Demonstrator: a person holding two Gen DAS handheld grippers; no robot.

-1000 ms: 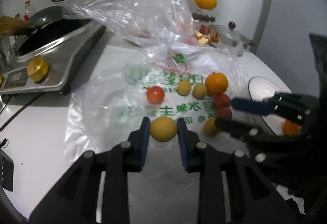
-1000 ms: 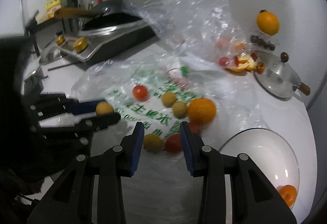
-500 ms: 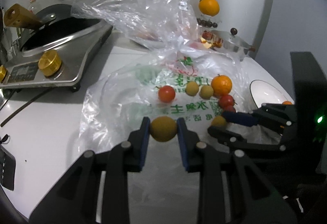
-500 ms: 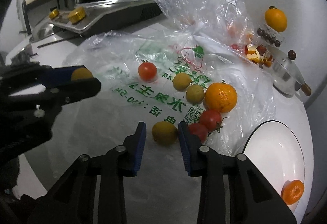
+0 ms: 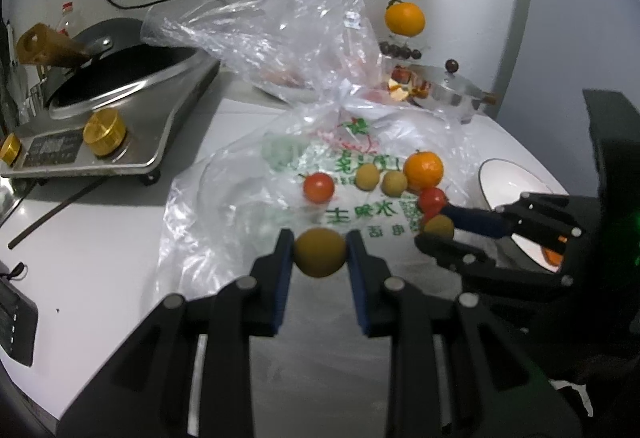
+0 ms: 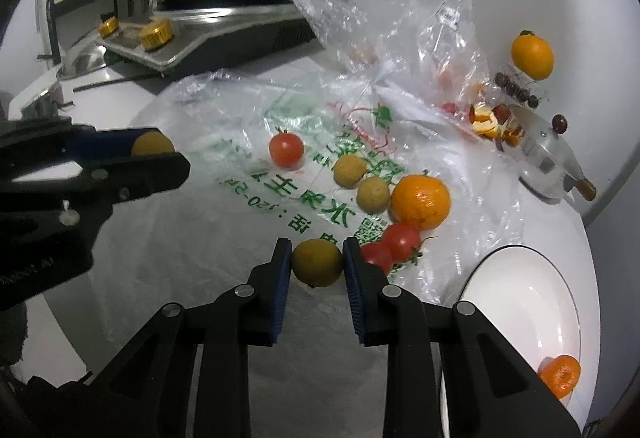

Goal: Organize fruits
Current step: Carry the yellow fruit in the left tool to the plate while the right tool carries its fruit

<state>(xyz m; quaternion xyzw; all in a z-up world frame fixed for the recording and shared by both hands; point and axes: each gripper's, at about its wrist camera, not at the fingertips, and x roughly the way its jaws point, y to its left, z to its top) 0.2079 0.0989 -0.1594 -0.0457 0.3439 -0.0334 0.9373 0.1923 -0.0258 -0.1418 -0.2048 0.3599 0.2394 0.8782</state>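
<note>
My left gripper (image 5: pixel 320 256) is shut on a small yellow-brown fruit (image 5: pixel 320 252) and holds it above the printed plastic bag (image 5: pixel 240 206). My right gripper (image 6: pixel 316 264) is shut on another yellow-brown fruit (image 6: pixel 316 262) at the bag's near edge. On the bag lie a tomato (image 6: pixel 285 149), two more yellow-brown fruits (image 6: pixel 350 170), an orange (image 6: pixel 420 201) and two small tomatoes (image 6: pixel 402 240). The white plate (image 6: pixel 520 302) at the right holds an orange piece (image 6: pixel 560 375). The left gripper shows at the left of the right wrist view (image 6: pixel 160 158).
A steel cooker (image 5: pixel 120 118) with brass knobs and a black pan stands at the back left. A crumpled clear bag (image 5: pixel 304 38) rises behind the fruit. A metal lid (image 6: pixel 548 162) with peel scraps lies at the back right, below an orange (image 6: pixel 532 54) by the wall.
My right gripper has moved forward and closed on the yellow-brown fruit at the bag's edge. My left gripper has lifted and drawn back slightly with its fruit.
</note>
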